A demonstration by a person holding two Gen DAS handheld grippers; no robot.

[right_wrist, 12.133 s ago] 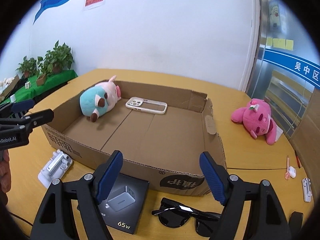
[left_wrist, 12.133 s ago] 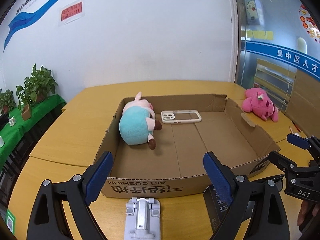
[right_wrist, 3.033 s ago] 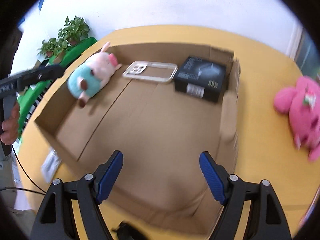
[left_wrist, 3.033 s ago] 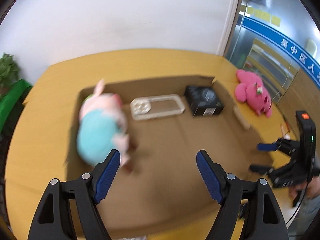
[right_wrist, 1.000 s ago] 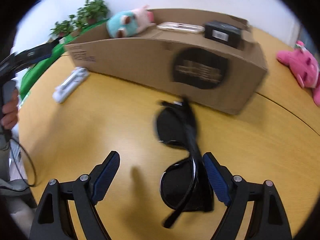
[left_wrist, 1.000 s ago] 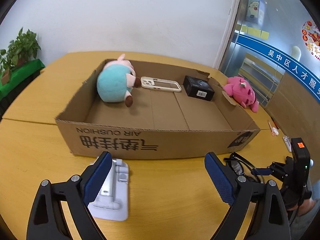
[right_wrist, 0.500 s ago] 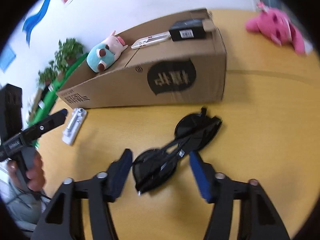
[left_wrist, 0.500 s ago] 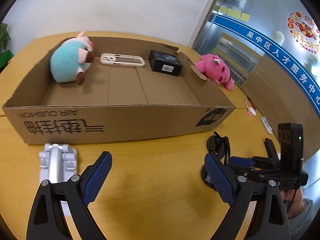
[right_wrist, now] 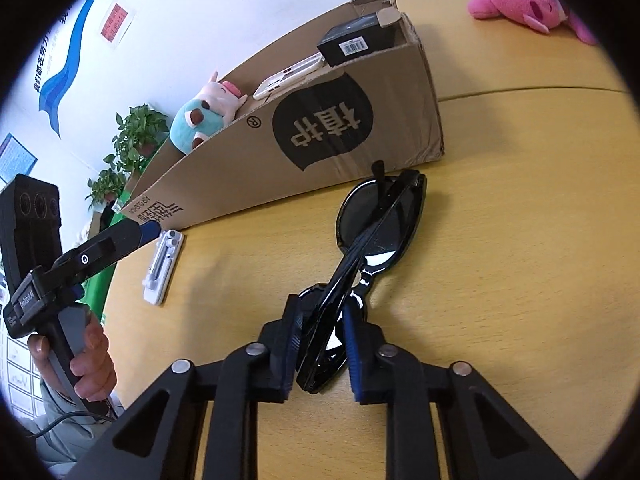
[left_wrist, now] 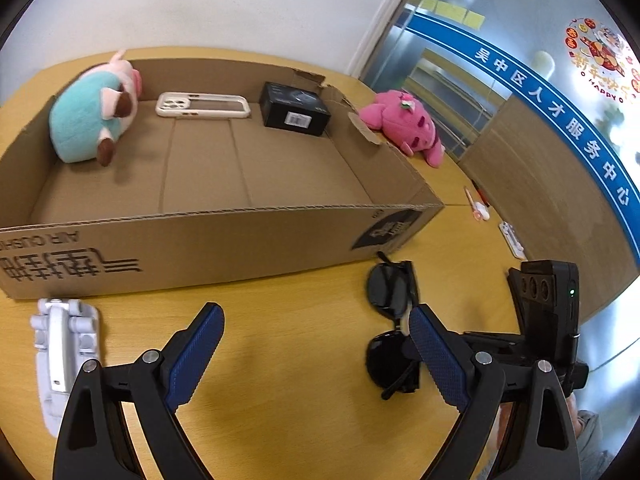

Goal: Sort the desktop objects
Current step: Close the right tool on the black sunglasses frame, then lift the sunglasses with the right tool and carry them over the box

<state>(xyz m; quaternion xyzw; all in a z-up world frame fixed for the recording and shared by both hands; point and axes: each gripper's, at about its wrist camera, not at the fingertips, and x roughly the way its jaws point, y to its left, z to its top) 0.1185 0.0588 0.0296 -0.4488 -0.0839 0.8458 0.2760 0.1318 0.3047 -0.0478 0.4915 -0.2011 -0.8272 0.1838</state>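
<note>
A: Right wrist view: the right gripper is clamped on the folded black sunglasses, lying on the yellow wooden table just beside the brown cardboard box at twelve o'clock.

B: And the left gripper?

A: Spread wide, holding nothing. Next, I'd judge: lift the glasses over the box wall.

The right gripper has its blue-padded jaws pinched nearly together low over the surface; the left gripper hovers with jaws spread wide, gripped by a bare hand
</note>
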